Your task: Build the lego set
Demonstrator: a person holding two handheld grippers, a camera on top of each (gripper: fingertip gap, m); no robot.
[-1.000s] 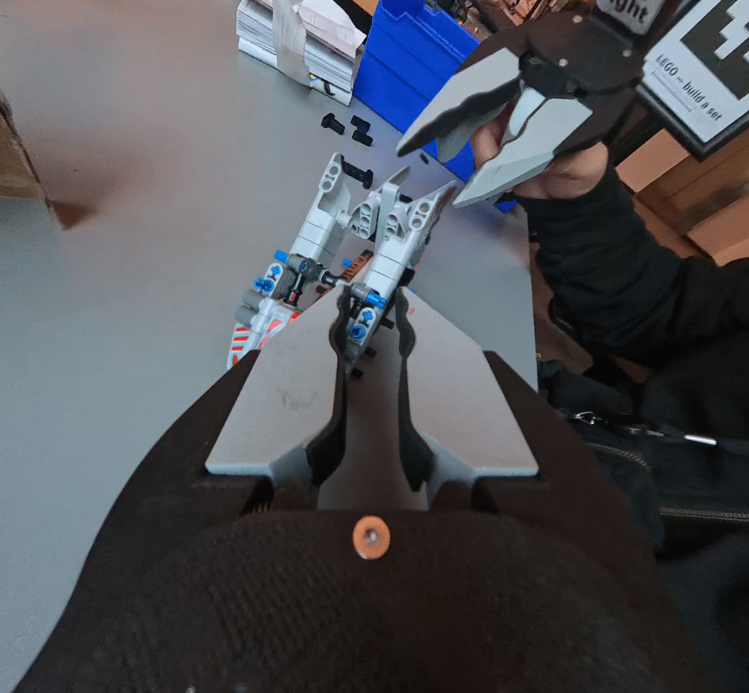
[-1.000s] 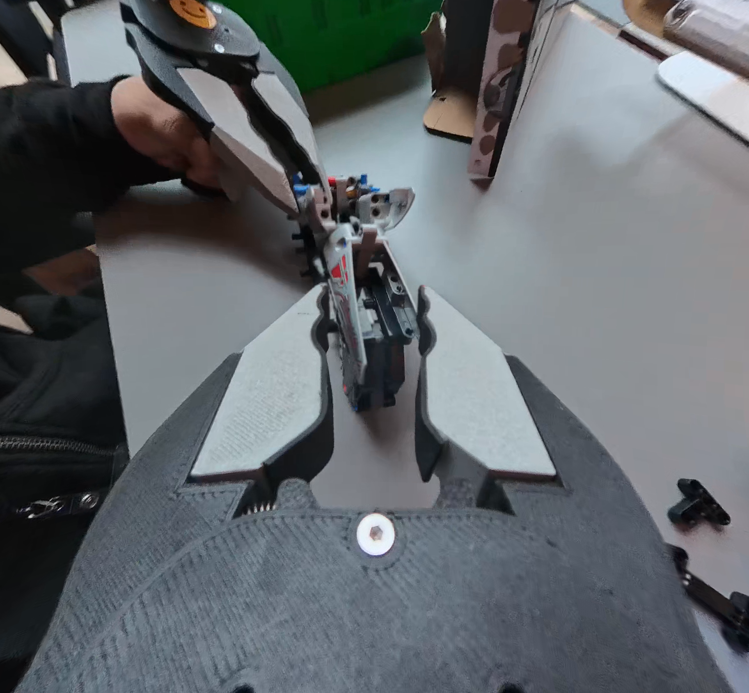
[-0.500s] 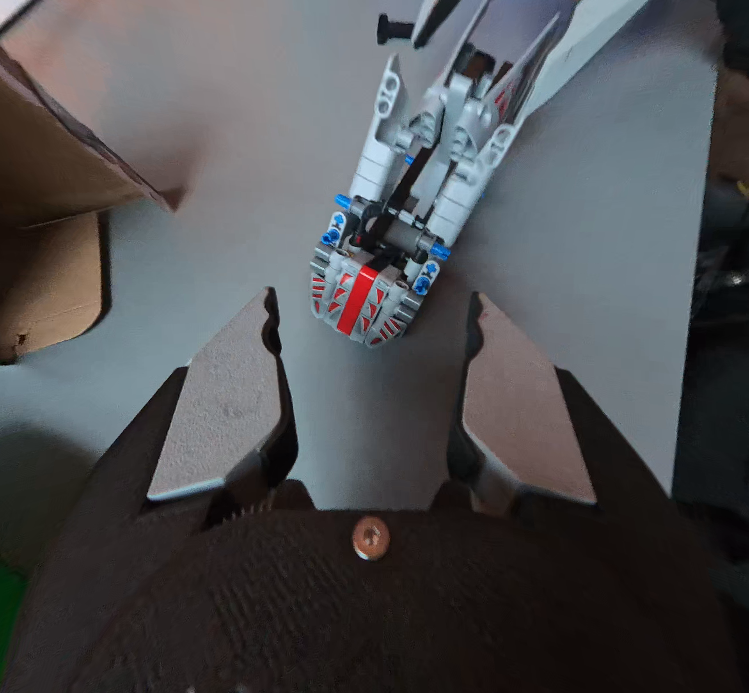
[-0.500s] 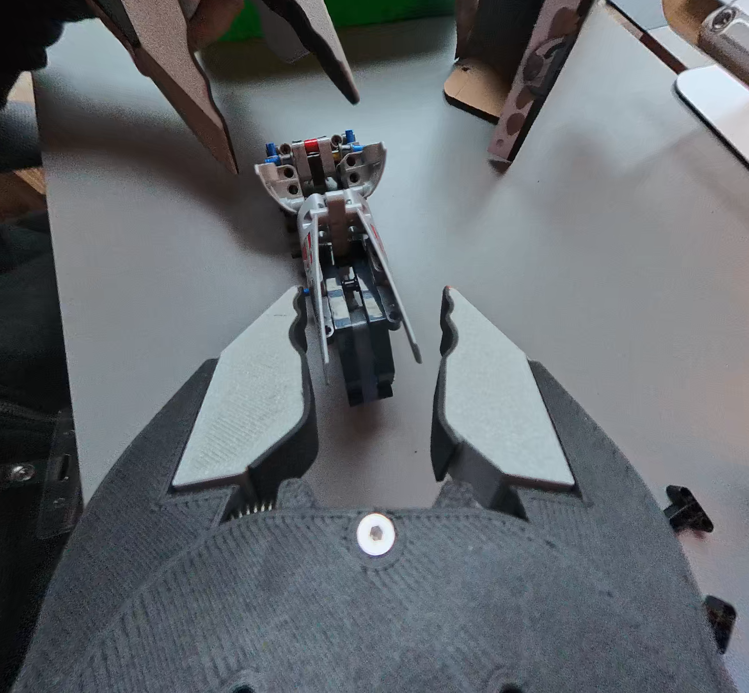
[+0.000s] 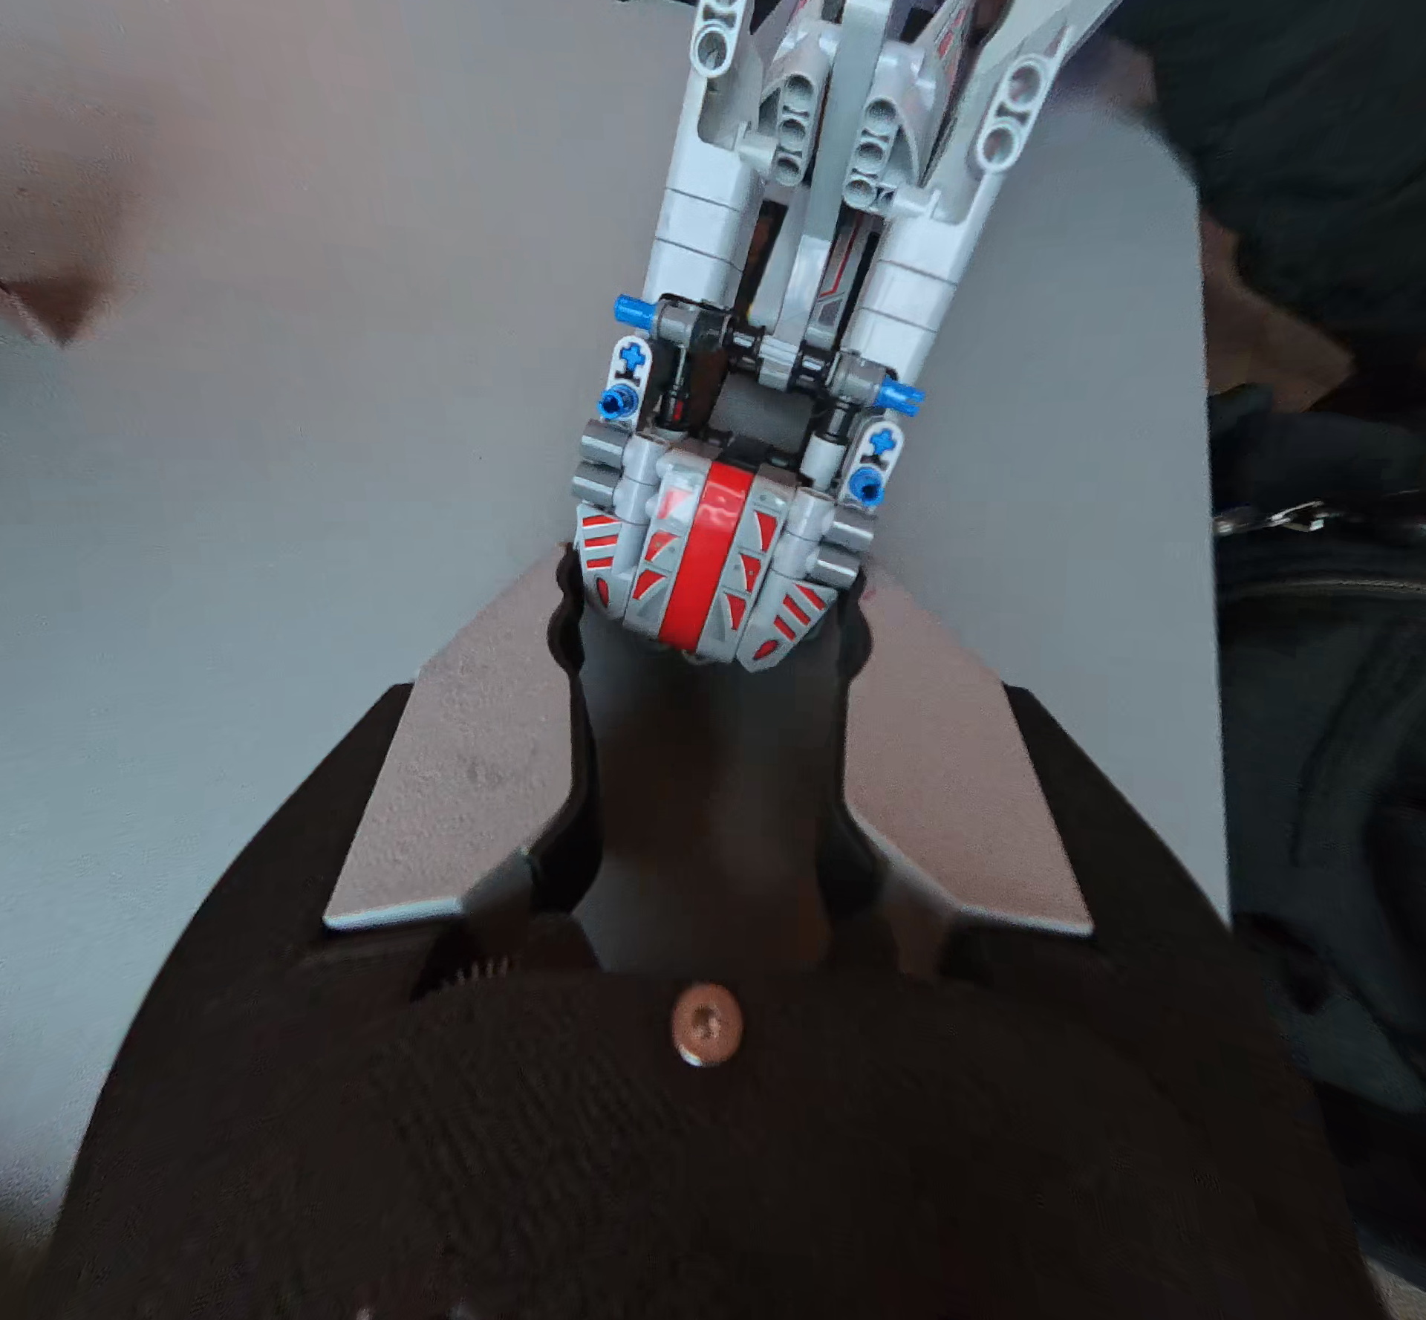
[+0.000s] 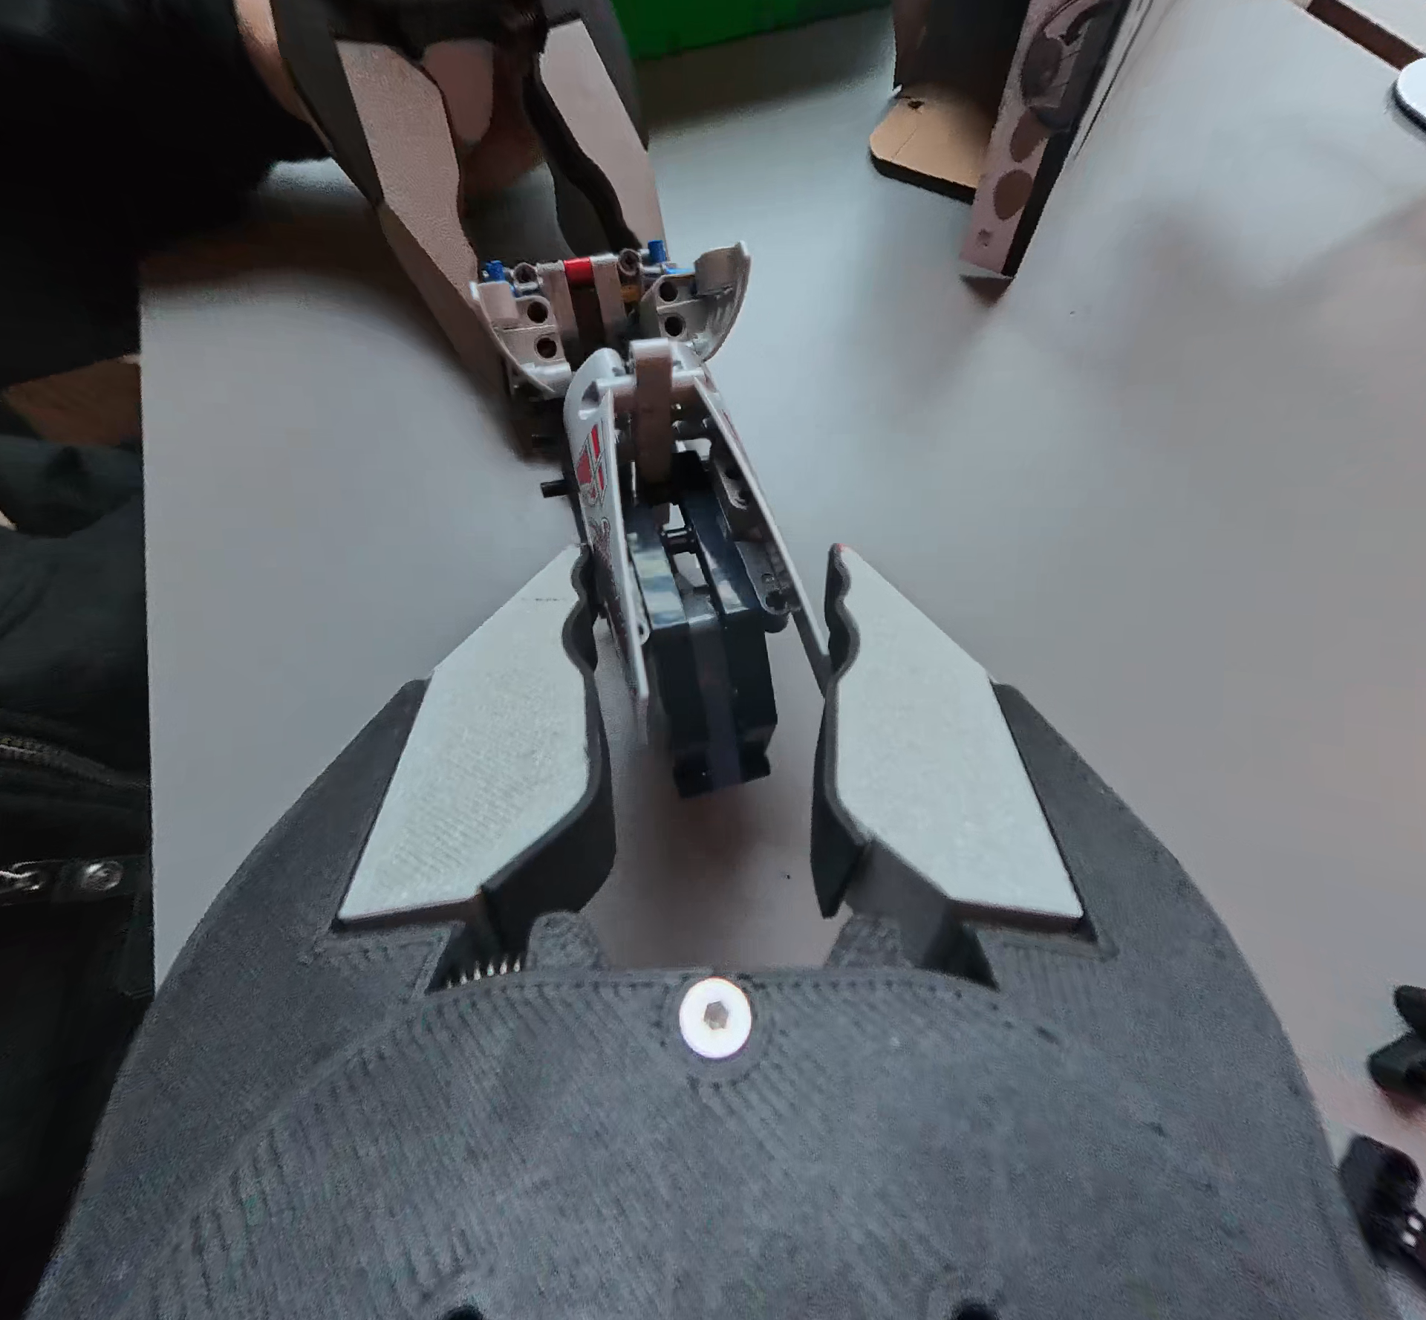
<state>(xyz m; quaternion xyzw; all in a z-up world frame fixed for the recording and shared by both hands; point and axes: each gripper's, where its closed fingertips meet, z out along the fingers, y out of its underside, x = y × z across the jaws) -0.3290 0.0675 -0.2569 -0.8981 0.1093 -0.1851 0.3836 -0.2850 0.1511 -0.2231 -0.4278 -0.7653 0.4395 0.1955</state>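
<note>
Change: both grippers have closed in on the lego model (image 5: 760,364) since half a second ago.
Left gripper (image 5: 710,588): fingers pinching its red-striped nose.
Right gripper (image 6: 706,592): fingers spread, flanking the dark tail.
Axis: model lies lengthwise between them on the desk (image 6: 1080,511).

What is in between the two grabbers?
The lego model lies on the grey table between them: left gripper at its red-striped end, right gripper around its dark end. Both views show it.
</note>
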